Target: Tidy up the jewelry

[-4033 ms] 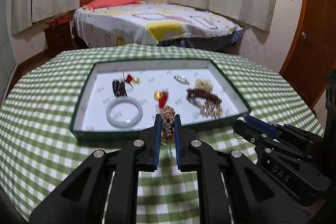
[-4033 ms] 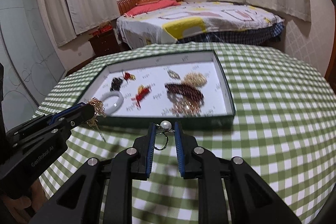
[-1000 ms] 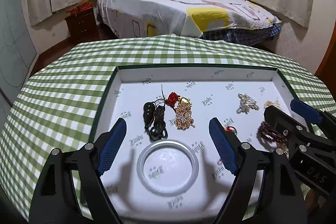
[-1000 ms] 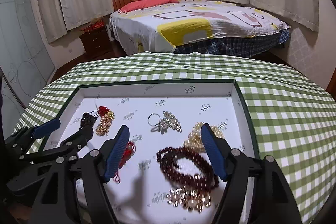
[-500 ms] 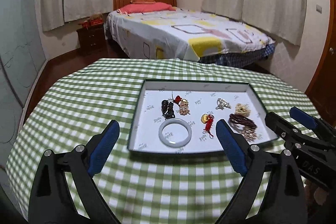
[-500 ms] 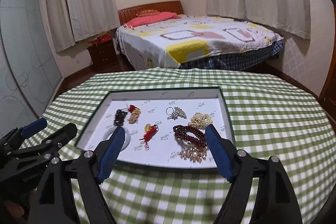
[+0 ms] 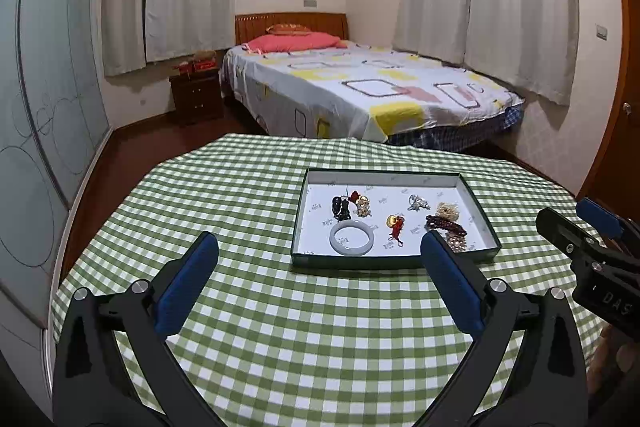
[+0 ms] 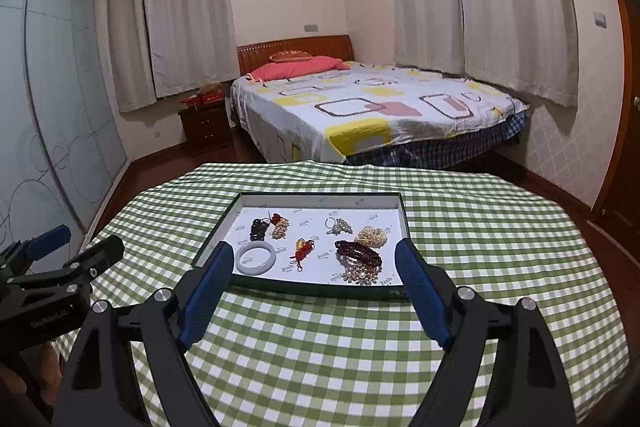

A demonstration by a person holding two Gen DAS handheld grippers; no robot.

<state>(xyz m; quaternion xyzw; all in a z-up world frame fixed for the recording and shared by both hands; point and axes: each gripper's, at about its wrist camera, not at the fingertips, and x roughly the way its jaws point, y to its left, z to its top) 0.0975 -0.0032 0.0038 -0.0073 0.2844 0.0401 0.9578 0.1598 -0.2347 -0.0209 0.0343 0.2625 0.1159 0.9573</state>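
Observation:
A shallow green-rimmed tray with a white floor sits on the checked table; it also shows in the right wrist view. In it lie a pale bangle, a dark pendant, a gold chain piece, a red-gold charm, a silver ring piece, dark red beads and a pearl cluster. My left gripper is open and empty, well back from the tray. My right gripper is open and empty, above the tray's near rim.
The round table wears a green-and-white checked cloth. Behind it stand a bed, a dark nightstand and curtained windows. A glass wardrobe door is on the left, a wooden door on the right.
Both grippers let go of their jewelry pieces into the tray, opened wide, then pulled back and up from the tray. The tray looks smaller and farther than half a second ago.

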